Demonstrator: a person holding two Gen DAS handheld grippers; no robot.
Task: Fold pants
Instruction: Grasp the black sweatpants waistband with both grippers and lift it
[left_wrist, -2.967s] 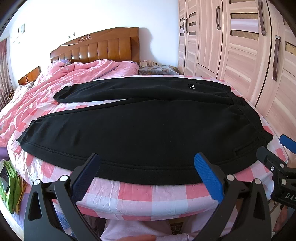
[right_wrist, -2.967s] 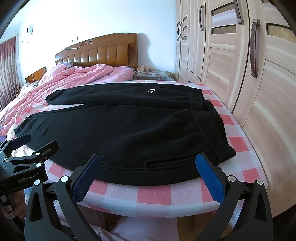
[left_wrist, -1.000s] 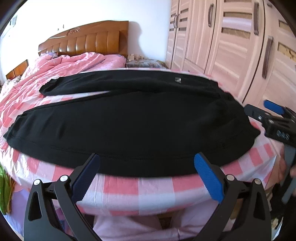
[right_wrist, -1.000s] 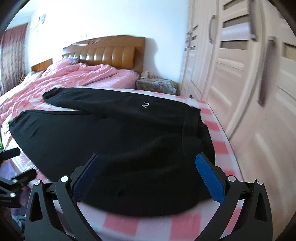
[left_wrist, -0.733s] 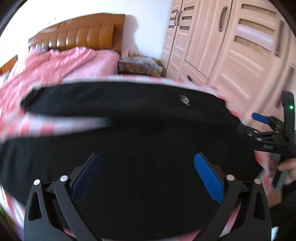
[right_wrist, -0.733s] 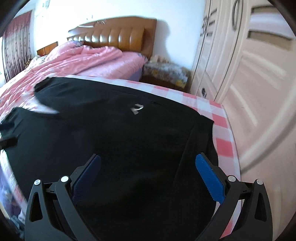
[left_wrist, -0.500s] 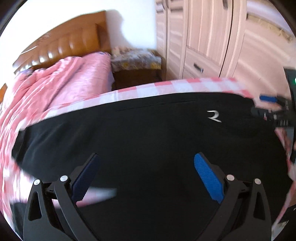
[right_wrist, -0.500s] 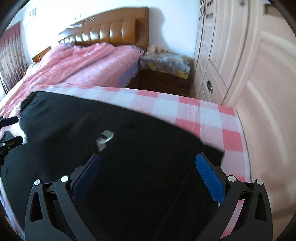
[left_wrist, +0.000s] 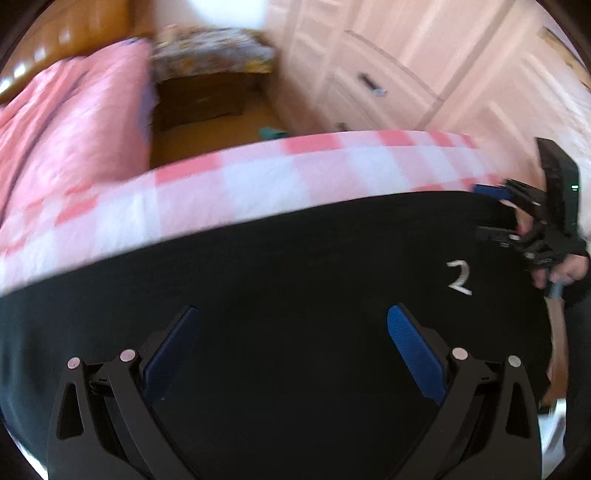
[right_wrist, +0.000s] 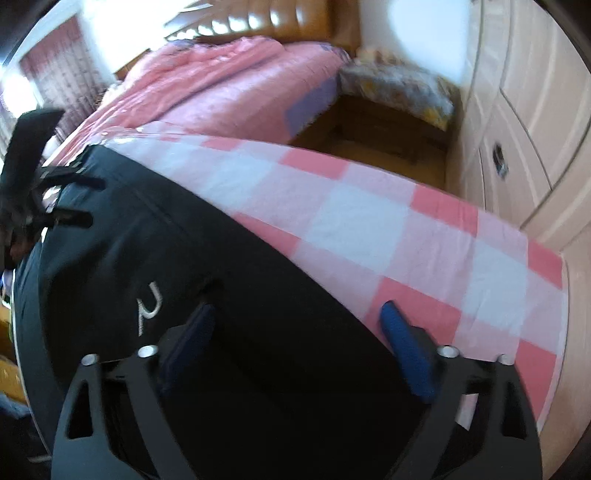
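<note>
Black pants (left_wrist: 295, 266) with a white logo (left_wrist: 459, 277) lie flat on the pink checked sheet (left_wrist: 258, 173). My left gripper (left_wrist: 291, 314) hangs open over the middle of the dark cloth, nothing between its fingers. My right gripper (right_wrist: 297, 308) points down at the far edge of the pants (right_wrist: 221, 266), near the logo (right_wrist: 147, 306). Its jaws are closing, with the cloth's edge lying between them, and the pads do not press on it. Each gripper also shows in the other's view: the right gripper (left_wrist: 517, 214) at the right, the left gripper (right_wrist: 83, 201) at the left.
A pink quilt (right_wrist: 221, 81) covers the bed beyond the checked sheet (right_wrist: 369, 214). A bedside cabinet (left_wrist: 210, 74) with a patterned cloth stands past the bed's far edge. Wardrobe doors and drawers (left_wrist: 424, 66) run along the right side.
Both grippers swept forward over the pants to their far side and tilted downward. The right gripper's jaws now stand narrower than before.
</note>
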